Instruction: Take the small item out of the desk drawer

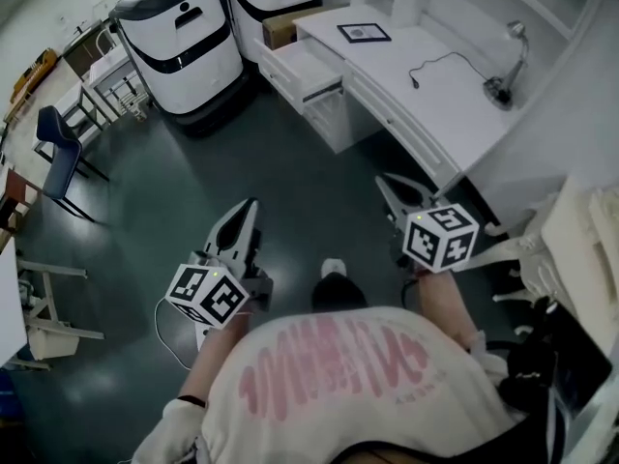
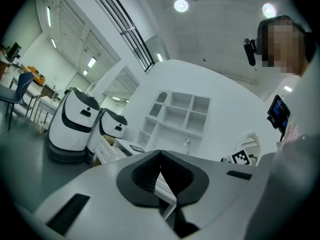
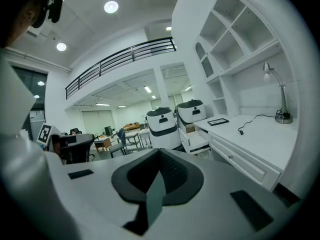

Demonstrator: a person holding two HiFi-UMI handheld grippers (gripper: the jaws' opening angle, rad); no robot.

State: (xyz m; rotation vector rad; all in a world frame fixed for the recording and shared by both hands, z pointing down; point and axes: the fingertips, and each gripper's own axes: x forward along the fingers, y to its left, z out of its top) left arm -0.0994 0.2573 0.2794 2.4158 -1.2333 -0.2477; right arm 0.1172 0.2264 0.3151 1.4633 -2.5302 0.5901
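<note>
From the head view, you stand well back from the white desk [image 1: 435, 95]. Its end drawer [image 1: 308, 71] is pulled open, but the small item cannot be made out.

In the left gripper view, your left gripper [image 2: 160, 154] has its jaws together on nothing.

In the right gripper view, your right gripper [image 3: 159, 152] is likewise closed and empty.

You are at the approach step. Next, step close and part one gripper's jaws over the drawer.
</note>
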